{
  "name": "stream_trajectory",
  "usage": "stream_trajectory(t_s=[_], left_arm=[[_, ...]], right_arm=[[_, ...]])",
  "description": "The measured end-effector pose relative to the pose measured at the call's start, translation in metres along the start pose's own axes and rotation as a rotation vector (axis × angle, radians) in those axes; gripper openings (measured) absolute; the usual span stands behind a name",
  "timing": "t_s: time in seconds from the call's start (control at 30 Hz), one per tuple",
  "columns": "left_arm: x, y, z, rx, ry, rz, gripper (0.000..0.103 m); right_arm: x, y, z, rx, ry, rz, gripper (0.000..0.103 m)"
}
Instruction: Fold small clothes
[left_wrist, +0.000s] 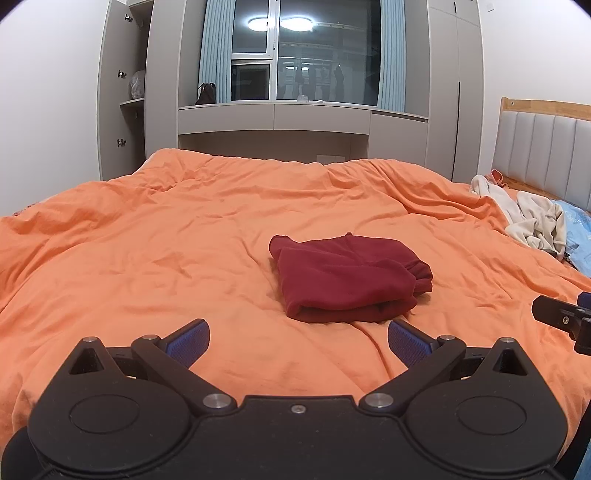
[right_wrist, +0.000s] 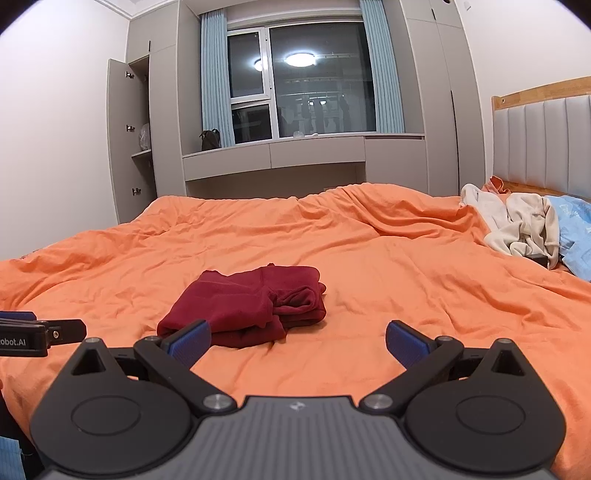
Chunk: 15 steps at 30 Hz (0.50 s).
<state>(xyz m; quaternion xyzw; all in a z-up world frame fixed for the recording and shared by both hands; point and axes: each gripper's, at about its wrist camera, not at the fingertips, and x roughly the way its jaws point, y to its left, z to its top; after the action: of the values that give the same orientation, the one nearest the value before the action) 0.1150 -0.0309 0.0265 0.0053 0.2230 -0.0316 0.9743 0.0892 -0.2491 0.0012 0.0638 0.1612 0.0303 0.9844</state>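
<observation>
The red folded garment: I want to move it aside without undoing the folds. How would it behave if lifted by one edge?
The red garment looks like soft fleece, so it would probably droop. Its loose stacked layers would likely slide apart. It seems light; pushing it may bunch the wrinkled orange bedcover.

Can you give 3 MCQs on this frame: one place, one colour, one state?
1. Where does the folded garment lie?
A. mid-bed on the orange duvet
B. on the window ledge
C. in the wardrobe

2. What colour is it?
A. blue
B. dark red
C. cream

3. How do the left gripper and right gripper stand?
A. both shut on cloth
B. one open, one shut
C. both open, holding nothing

Key: 1 A, it rests on the duvet ahead of both grippers; 2 B, dark red in both views; 3 C, wide gaps between the blue pads, bare of cloth.
</observation>
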Motion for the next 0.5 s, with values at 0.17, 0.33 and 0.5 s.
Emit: stream_trajectory(t_s=[0.17, 0.33, 0.5], left_arm=[[0.0, 0.0004, 0.0001, 0.001, 0.0, 0.001, 0.103], [0.0002, 0.0009, 0.0, 0.0, 0.0, 0.001, 0.103], [0.0, 0.0019, -0.0006, 0.001, 0.002, 0.003, 0.103]], right_arm=[[0.0, 0.0, -0.0004, -0.001, 0.002, 0.0, 0.103], [0.0013, -0.0006, -0.0001, -0.004, 0.006, 0.002, 0.103], [0.0015, -0.0016, -0.0005, -0.004, 0.009, 0.003, 0.103]])
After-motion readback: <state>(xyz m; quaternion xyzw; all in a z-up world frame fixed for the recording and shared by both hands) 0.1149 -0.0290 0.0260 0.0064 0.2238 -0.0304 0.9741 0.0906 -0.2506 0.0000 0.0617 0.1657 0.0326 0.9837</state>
